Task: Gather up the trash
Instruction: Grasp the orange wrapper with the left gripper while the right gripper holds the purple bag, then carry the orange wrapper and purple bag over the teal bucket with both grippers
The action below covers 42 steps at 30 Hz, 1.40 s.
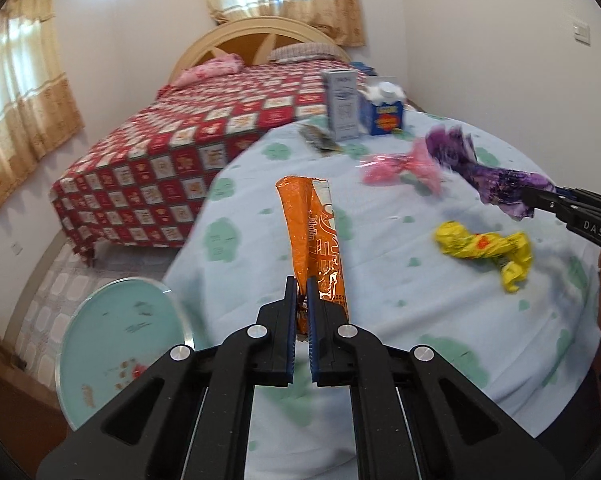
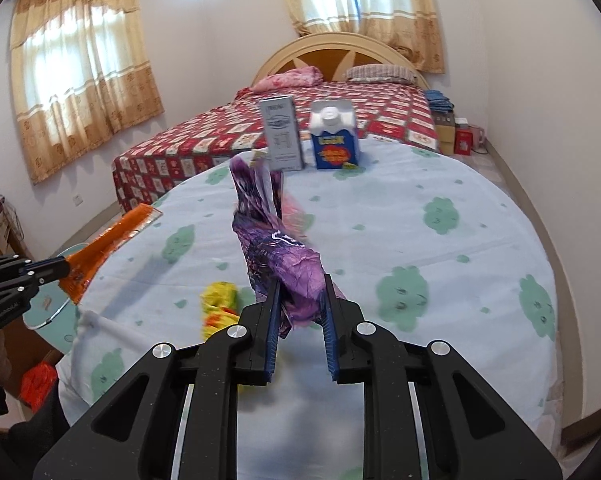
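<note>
My left gripper (image 1: 301,285) is shut on an orange snack wrapper (image 1: 314,236) and holds it above the table (image 1: 380,320); the wrapper also shows in the right wrist view (image 2: 100,252). My right gripper (image 2: 300,284) is shut on a purple wrapper (image 2: 272,240), also lifted; it shows at the right of the left wrist view (image 1: 496,184). A crumpled yellow wrapper (image 1: 484,250) lies on the light blue cloth, also in the right wrist view (image 2: 218,306). A pink wrapper (image 1: 400,166) lies further back.
A grey carton (image 1: 342,104) and a blue carton (image 1: 382,110) stand at the table's far edge, with a small dark wrapper (image 1: 318,140) beside them. A round teal glass-topped stand (image 1: 116,340) is left of the table. A bed (image 1: 172,160) stands beyond.
</note>
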Tool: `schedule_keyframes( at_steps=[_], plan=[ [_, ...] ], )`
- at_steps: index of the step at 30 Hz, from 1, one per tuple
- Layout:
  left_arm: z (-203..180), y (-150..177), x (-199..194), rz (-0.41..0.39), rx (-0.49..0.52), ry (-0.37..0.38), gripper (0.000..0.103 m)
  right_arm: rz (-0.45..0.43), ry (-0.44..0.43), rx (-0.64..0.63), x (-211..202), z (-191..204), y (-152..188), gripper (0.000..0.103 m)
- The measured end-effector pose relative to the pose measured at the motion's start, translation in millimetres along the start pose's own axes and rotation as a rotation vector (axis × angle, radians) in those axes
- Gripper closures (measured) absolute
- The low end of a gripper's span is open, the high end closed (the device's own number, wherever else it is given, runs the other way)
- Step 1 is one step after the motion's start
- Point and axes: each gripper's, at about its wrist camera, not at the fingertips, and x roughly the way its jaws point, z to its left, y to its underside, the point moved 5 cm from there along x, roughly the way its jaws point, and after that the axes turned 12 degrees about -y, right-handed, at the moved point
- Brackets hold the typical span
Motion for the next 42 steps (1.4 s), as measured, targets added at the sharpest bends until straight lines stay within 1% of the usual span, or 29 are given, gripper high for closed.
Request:
schedule_keyframes(
  at_steps=[4,7,10,12,16,22,24,25,26,27,28,29,30,32,35,37,38,39,40,41,42],
  plan=[
    [25,5,0,0.005,-0.040,-0.043,0.098,0.005,-0.007,-0.023,10,15,-9,0.083],
    [43,6,1,-0.004,-0.077,-0.077,0.098,0.011,-0.014,-0.058,21,31,-17,0.083],
    [58,6,4,-0.022,-0.096,-0.133,0.098,0.017,-0.018,-0.079,30,41,-21,0.083],
    [69,7,5,-0.025,-0.109,-0.152,0.098,0.023,-0.022,-0.090,37,47,-24,0.084],
    [83,9,3,-0.030,-0.121,-0.178,0.098,0.023,-0.034,-0.098,42,55,-28,0.085],
    [95,17,2,-0.023,-0.128,-0.192,0.098,0.002,-0.049,-0.124,42,71,-36,0.087],
    [97,19,2,-0.016,-0.130,-0.191,0.098,0.028,-0.067,-0.129,46,75,-35,0.087],
    [97,20,3,-0.014,-0.131,-0.190,0.098,0.056,-0.078,-0.132,49,76,-33,0.087],
    [98,21,3,-0.013,-0.131,-0.189,0.098,0.116,-0.086,-0.151,57,79,-26,0.086],
    [99,22,3,-0.011,-0.131,-0.189,0.098,0.146,-0.089,-0.164,60,81,-21,0.080],
    [99,22,3,-0.010,-0.132,-0.188,0.098,0.169,-0.090,-0.177,62,83,-15,0.072],
    [100,23,4,-0.010,-0.133,-0.188,0.098,0.181,-0.088,-0.187,64,84,-9,0.068],
    [99,24,4,-0.010,-0.133,-0.188,0.098,0.191,-0.080,-0.190,67,83,-4,0.060],
    [100,25,4,-0.004,-0.135,-0.187,0.098,0.195,-0.075,-0.171,71,79,0,0.059],
    [99,29,8,0.009,-0.130,-0.182,0.098,0.186,-0.068,-0.164,76,78,1,0.053],
    [97,31,9,0.014,-0.126,-0.179,0.098,0.203,-0.081,-0.165,83,78,2,0.053],
    [96,31,10,0.016,-0.124,-0.176,0.098,0.222,-0.092,-0.169,86,80,3,0.054],
    [95,32,10,0.018,-0.121,-0.174,0.098,0.250,-0.104,-0.180,89,84,5,0.063],
    [95,33,11,0.019,-0.120,-0.173,0.098,0.264,-0.106,-0.190,90,86,6,0.079],
    [95,33,11,0.021,-0.120,-0.171,0.098,0.271,-0.106,-0.204,90,89,8,0.080],
    [95,33,10,0.021,-0.121,-0.169,0.098,0.271,-0.111,-0.211,90,92,9,0.084]
  ],
)
